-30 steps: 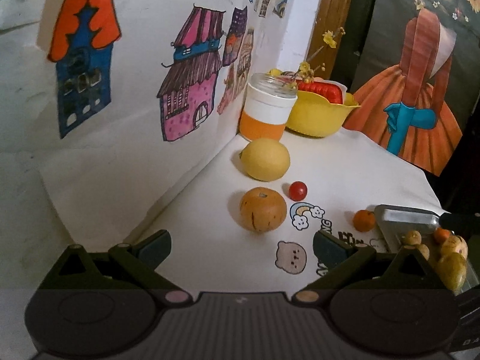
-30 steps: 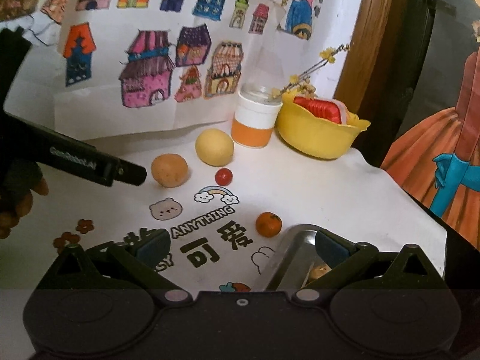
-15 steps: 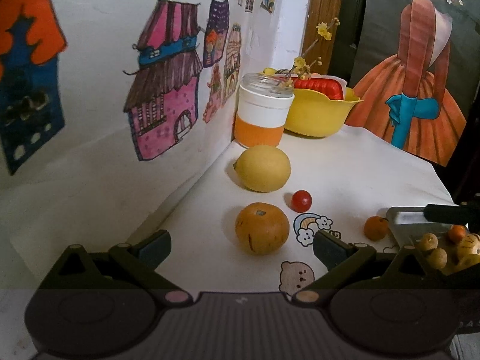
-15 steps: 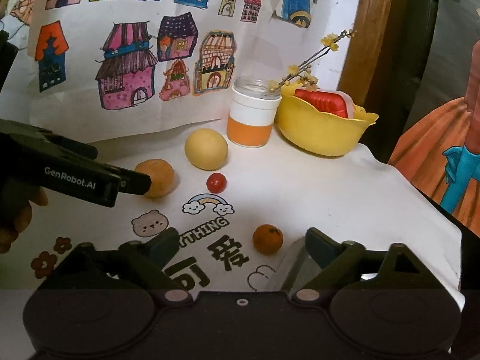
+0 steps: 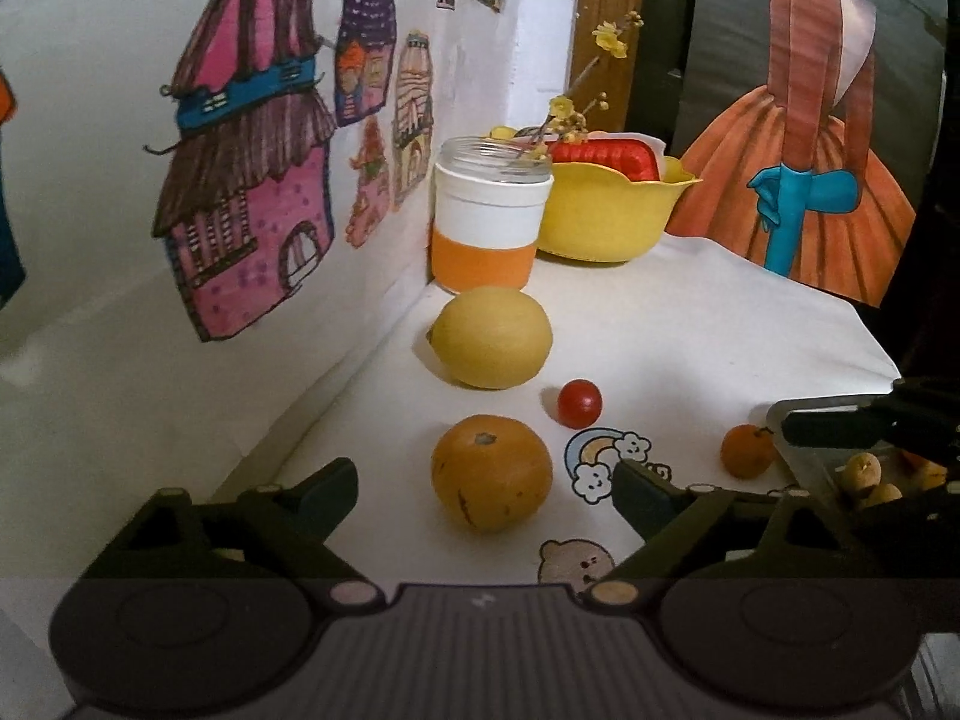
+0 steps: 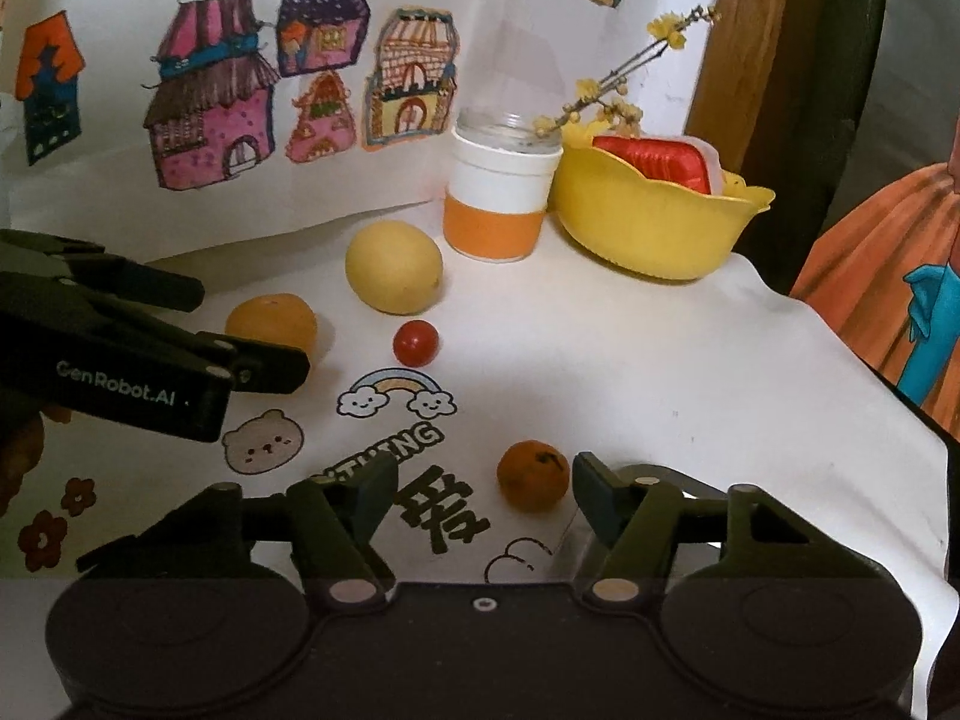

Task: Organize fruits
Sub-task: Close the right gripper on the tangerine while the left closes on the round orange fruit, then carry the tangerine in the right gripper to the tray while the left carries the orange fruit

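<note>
Loose on cloth: two oranges (image 6: 271,324), one lemon (image 6: 393,267); both claws (image 5: 485,483) gape empty.

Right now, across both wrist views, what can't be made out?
- Metal tray: in the left wrist view the right gripper and the frame edge cut it off; in the right wrist view that gripper's own body hides nearly all of it.
- Small fruits in the tray: partly hidden, count unclear.
- Large orange: right wrist view, lower part behind the left gripper.
- Yellow bowl: only a red item shows above its rim.

Yellow bowl (image 6: 654,234), orange-and-white jar (image 6: 501,204), red cherry tomato (image 6: 415,342).
</note>
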Tool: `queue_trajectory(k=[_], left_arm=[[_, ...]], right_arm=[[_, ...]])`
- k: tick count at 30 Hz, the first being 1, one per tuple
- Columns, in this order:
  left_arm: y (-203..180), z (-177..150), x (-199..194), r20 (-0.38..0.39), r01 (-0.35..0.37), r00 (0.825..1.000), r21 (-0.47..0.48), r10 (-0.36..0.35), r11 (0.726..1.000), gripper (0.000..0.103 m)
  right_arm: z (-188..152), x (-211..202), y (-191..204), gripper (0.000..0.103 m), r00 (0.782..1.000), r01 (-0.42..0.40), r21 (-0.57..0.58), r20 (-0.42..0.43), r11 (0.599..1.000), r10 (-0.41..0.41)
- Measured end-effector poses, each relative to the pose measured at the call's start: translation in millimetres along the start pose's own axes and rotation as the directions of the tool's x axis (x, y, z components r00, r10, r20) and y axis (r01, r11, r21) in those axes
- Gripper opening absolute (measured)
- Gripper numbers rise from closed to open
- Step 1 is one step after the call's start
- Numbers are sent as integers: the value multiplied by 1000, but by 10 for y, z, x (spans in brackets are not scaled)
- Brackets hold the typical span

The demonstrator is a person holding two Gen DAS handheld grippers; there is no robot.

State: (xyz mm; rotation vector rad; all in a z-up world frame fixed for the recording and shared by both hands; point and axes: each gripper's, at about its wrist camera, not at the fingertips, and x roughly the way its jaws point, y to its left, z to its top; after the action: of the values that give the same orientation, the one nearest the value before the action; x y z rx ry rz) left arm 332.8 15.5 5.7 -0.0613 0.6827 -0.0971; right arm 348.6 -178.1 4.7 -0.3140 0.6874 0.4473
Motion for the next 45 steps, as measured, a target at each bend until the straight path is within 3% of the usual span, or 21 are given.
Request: queue_trajectory(k=[17, 24, 29, 45], left_arm=[[-21, -6, 130, -17, 14, 1000, -15, -14, 1000, 51], [-19, -13, 118, -15, 5, 1000, -28, -6, 1000, 49], [-46, -22, 81, -24, 23, 999, -25, -24, 999, 49], [-218, -154, -197, -34, 62, 998, 8, -62, 998, 49]], right_arm=[[-36, 109, -80, 45, 999, 51, 21, 9, 998, -51], [-34, 127, -118, 32, 997, 80, 40, 11, 996, -81], [-54, 108, -101, 31, 996, 85, 27, 14, 996, -85], [-160, -341, 65, 30, 997, -20, 47, 70, 999, 17]])
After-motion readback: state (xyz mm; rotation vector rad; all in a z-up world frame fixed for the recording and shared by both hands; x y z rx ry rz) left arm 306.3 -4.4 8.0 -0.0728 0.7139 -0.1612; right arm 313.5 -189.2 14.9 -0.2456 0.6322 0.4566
